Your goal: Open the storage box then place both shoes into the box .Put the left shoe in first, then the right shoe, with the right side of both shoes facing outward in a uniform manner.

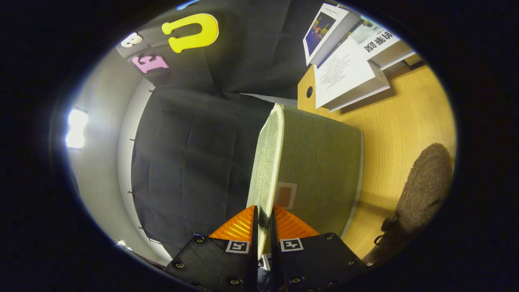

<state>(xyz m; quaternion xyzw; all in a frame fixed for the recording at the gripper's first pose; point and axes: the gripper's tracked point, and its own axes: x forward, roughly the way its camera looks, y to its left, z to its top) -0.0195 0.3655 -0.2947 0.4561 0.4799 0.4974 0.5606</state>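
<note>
The grey-green woven-fabric storage box lid (265,162), clamped between the gripper's (263,227) ribbed plastic fingers, looks coarse and matt; the light wooden table (401,125) is smooth; the brown shoe (421,194) fuzzy.

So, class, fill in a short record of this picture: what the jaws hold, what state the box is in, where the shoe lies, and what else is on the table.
gripper: jaws shut on the lid's edge
lid: grey fabric, swung up edge-on from the storage box
shoe: brown, on the wooden table beside the box, not yet inside
books: stacked on the table beyond the box
</note>
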